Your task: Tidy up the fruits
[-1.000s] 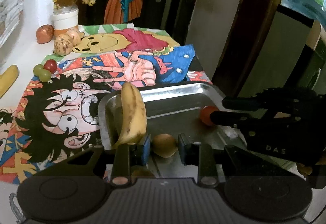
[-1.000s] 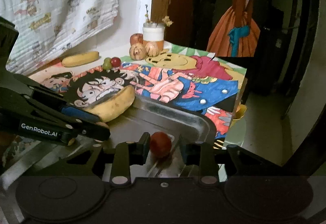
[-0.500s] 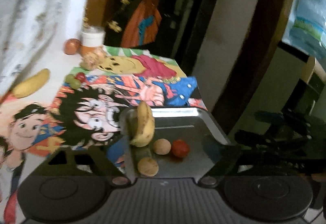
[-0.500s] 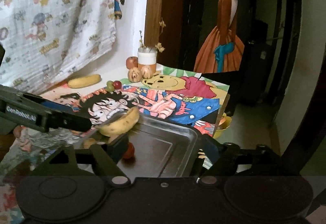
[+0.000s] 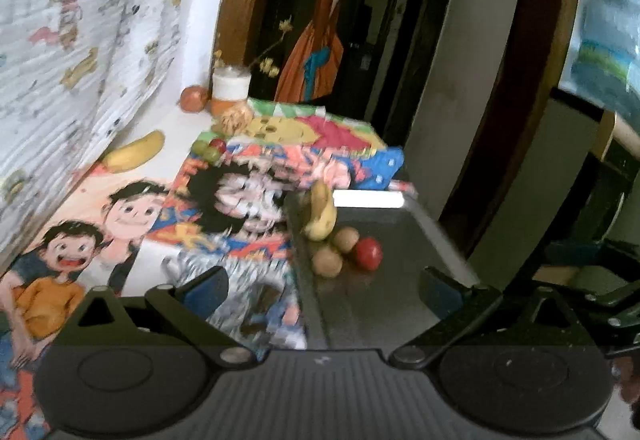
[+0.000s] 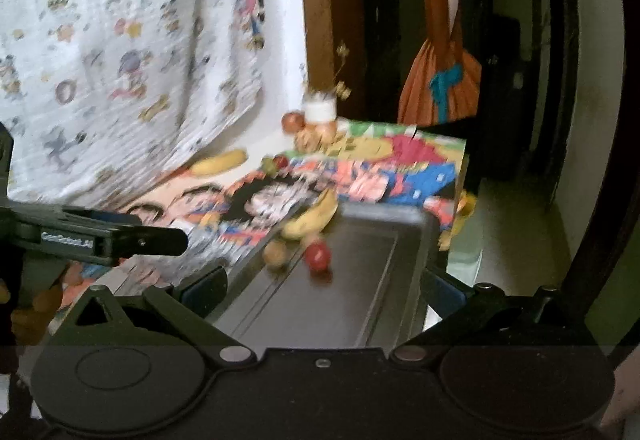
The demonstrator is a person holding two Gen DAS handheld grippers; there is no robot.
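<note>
Fruits: banana (image 5: 320, 214), two brown fruits (image 5: 327, 260) and red fruit (image 5: 368, 254) lie in tray (image 5: 400, 280). Left tool (image 5: 324, 288) and right tool (image 6: 324, 290), just released, are opening, empty; tabletop fruits (image 5: 132, 154) remain.

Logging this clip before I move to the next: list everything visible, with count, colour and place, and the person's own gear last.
tray: one, grey metal, near edge of the table
banana in tray: one, yellow, at the tray's far left corner
round brown fruits: two, tan, in the tray beside that banana
red fruit: one, red, in the tray right of the brown ones
banana on table: one, yellow, by the wall
small round fruits: a cluster, green and red, on the cartoon cloth
jar: one, white, far corner, with blurred roundish fruits beside it
hanging cloth: one, white, printed
left gripper: black, jaws opening, nothing between them
right gripper: black, jaws opening, nothing between them
</note>
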